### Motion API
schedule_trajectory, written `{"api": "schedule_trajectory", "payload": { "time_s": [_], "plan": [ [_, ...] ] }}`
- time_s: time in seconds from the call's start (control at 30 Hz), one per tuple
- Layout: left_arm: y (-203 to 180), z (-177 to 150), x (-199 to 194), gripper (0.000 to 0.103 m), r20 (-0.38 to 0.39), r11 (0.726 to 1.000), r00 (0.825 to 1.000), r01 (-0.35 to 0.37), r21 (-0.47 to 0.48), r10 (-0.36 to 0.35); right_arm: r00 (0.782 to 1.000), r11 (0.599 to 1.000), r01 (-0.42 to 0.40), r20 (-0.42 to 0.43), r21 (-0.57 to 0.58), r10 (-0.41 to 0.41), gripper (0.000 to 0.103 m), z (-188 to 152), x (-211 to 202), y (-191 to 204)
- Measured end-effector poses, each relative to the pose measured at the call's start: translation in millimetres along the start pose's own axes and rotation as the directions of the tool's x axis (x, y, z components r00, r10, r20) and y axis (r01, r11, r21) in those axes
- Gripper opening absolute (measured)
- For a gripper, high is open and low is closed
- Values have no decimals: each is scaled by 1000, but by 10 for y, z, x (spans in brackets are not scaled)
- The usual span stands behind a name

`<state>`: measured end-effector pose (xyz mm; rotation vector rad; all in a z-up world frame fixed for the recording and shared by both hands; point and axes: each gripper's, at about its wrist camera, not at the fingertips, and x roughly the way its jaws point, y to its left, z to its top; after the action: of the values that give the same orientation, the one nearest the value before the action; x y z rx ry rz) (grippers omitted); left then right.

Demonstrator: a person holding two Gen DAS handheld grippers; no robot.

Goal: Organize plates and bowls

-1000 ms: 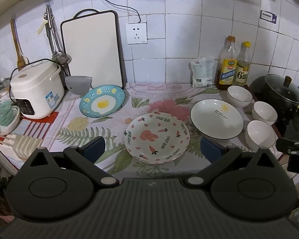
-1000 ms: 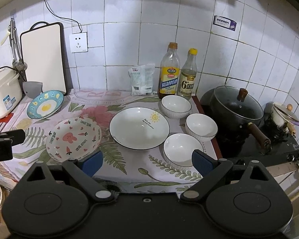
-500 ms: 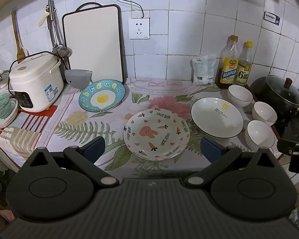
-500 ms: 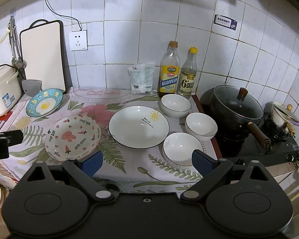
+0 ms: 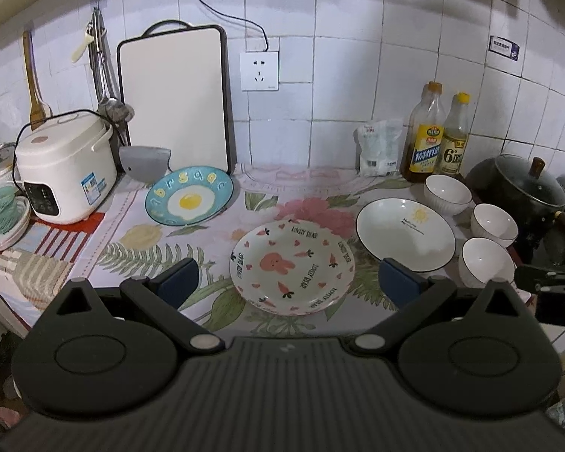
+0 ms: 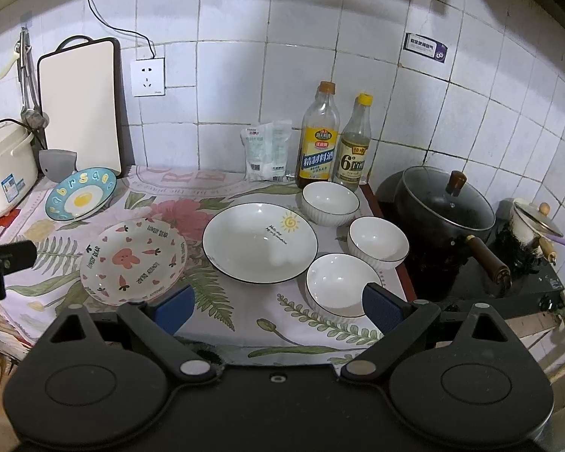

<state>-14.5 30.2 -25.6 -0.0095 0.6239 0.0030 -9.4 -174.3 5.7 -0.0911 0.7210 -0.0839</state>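
So the counter is covered with a floral cloth [image 6: 245, 324] and all the dishes sit on it, nothing stacked. Both tools hover at the near edge: the left gripper [image 5: 288, 282] has its blue-padded fingers spread wide with nothing between them, lined up over the pink bunny plate [image 5: 292, 267]. The right gripper [image 6: 278, 305] is just as wide open and empty, its right finger overlapping the nearest small white bowl [image 6: 337, 284] in the right wrist view; can't tell if it's actually touching.

Dish rundown: the bunny plate is empty, just the carrot-and-heart print. Right of it is the big white sun plate [image 6: 260, 243], also empty, rim close to the bunny plate's but apart. Back left, the blue fried-egg plate [image 5: 189, 200] sits tilted, its far edge propped near the cutting board [image 5: 175, 98]. Three small white bowls curve along the right edge of the cloth: the near one, a middle bowl [image 6: 378, 243] and a far bowl [image 6: 329, 203] just in front of the bottles. All three look empty and upright.

Other containers: an oil bottle [image 6: 320, 137] holding dark liquid in its lower part, a vinegar bottle [image 6: 354, 145] with pale liquid, a white bag [image 6: 265, 150] against the tiles, a lidded black pot [image 6: 446, 205] on the stove, and a closed rice cooker [image 5: 62, 167] far left.
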Motion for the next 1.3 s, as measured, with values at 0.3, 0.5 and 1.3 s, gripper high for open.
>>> {"api": "schedule_trajectory", "payload": {
  "time_s": [0.3,0.5,1.3],
  "plan": [
    [-5,-93,47,103,-28,1000,1000,-3,2,3,1000,1000,4,-12,-5,-4,98,-24,52,15],
    [46,-97,59,103,-41,1000,999,18,-17,-18,1000,1000,4,-14,-13,-4,98,-9,52,26],
    [808,11,886,101,-50,990,996,62,-130,-69,912,916,-397,92,-53,401,96,189,920,398]
  ]
}}
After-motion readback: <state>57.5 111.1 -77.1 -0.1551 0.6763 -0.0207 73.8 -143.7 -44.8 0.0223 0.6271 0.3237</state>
